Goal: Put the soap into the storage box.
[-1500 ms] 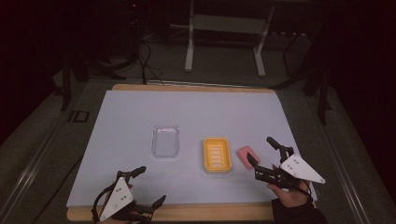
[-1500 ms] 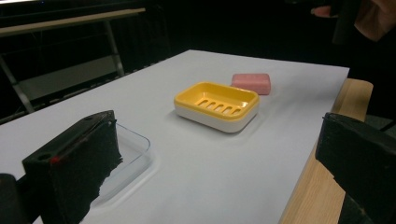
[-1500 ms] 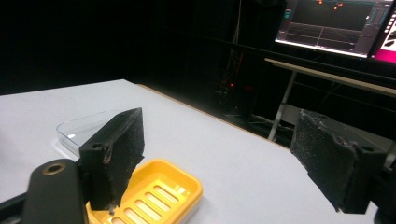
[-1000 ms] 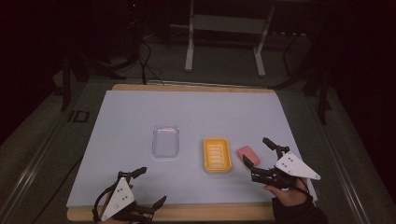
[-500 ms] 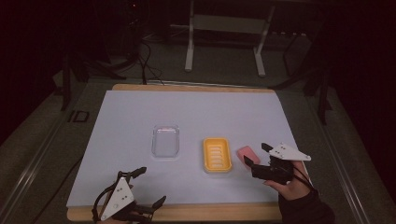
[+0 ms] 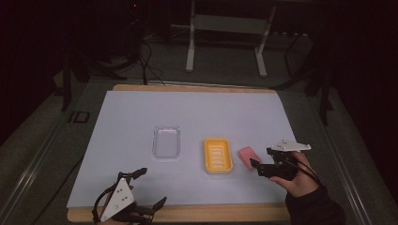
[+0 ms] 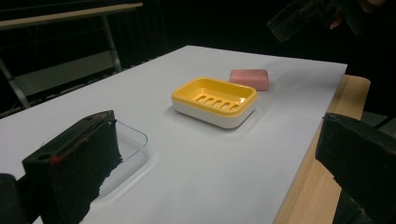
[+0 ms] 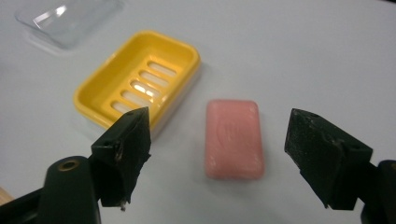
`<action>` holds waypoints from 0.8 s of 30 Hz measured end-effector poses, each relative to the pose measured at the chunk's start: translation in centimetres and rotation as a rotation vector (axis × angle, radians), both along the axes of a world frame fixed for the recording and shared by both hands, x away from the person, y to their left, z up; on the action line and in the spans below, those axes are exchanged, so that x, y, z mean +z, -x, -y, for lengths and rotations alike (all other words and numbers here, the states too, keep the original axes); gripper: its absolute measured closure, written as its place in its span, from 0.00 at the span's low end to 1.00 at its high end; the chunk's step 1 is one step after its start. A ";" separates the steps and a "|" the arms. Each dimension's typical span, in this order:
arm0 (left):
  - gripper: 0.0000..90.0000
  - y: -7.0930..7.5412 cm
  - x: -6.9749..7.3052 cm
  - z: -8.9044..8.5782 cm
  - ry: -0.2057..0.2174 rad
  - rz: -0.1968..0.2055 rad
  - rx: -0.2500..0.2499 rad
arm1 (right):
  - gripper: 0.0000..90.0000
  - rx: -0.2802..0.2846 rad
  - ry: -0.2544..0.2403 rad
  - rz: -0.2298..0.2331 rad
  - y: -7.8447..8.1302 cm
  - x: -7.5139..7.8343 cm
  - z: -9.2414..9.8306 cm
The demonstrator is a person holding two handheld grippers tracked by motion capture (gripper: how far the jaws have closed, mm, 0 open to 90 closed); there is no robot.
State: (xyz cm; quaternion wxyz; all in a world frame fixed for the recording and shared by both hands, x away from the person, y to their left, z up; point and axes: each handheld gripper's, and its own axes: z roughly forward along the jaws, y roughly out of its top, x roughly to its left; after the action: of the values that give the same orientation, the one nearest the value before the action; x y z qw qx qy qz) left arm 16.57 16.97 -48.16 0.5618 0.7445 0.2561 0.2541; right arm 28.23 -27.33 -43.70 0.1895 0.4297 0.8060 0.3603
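A pink rectangular bar of soap point(image 8: 235, 139) is seen lying flat on the white table cover point(image 6: 141, 117), just beside the right side of a yellow slotted plastic soap dish point(image 6: 218, 155). The right gripper point(image 8: 219, 158) is held just above it, jaws spread wide to either side of the bar, nothing gripped. A clear plastic lid point(image 6: 166, 141) lies left of the dish. The left gripper point(image 6: 141, 192) is held at the near table edge, jaws wide apart and empty.

One pink soap bar point(image 6: 248, 157), one yellow soap dish point(image 6: 218, 155), one clear lid point(image 6: 166, 142), two grippers: left point(image 6: 149, 188), right point(image 6: 261, 157).
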 end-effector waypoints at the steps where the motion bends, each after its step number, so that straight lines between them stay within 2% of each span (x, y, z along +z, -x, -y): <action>1: 0.00 0.0 0.0 0.0 0.000 0.000 0.000 | 0.25 0.002 0.010 -0.013 -0.1 0.0 0.1; 10: 0.00 0.0 -0.1 0.1 -0.001 -0.006 -0.007 | 0.25 0.041 0.045 -0.126 -0.5 -0.6 0.4; 12: 0.00 -0.1 -0.1 0.1 0.000 -0.007 -0.006 | 0.25 0.050 0.057 -0.166 -0.6 -0.7 0.5; 13: 0.00 -0.1 -0.1 0.1 0.000 -0.007 -0.006 | 0.25 0.050 0.057 -0.166 -0.6 -0.7 0.5; 14: 0.00 -0.1 -0.1 0.1 0.000 -0.007 -0.006 | 0.25 0.054 0.067 -0.183 -0.7 -0.8 0.5; 15: 0.00 -0.1 -0.1 0.0 0.002 -0.007 -0.007 | 0.24 0.062 0.089 -0.223 -0.8 -1.0 0.7; 17: 0.00 -0.1 -0.1 0.0 0.004 -0.009 -0.007 | 0.24 0.071 0.096 -0.237 -0.9 -1.1 0.7; 19: 0.00 -0.1 -0.1 0.0 0.003 -0.009 -0.006 | 0.23 0.086 0.124 -0.285 -1.0 -1.3 0.7; 22: 0.00 -0.1 -0.1 0.0 0.003 -0.009 -0.007 | 0.23 0.091 0.137 -0.294 -1.1 -1.3 0.7; 23: 0.00 -0.1 -0.1 0.0 0.002 -0.009 -0.007 | 0.23 0.101 0.154 -0.337 -1.2 -1.6 0.6; 24: 0.00 -0.1 -0.1 0.0 0.001 -0.009 -0.006 | 0.23 0.101 0.159 -0.339 -1.2 -1.6 0.6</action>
State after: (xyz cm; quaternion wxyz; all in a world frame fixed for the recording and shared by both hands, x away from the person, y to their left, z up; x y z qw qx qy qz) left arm 16.63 16.93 -48.23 0.5619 0.7461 0.2565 0.2487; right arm 29.47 -27.95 -45.33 0.0660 0.4268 0.8729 0.2270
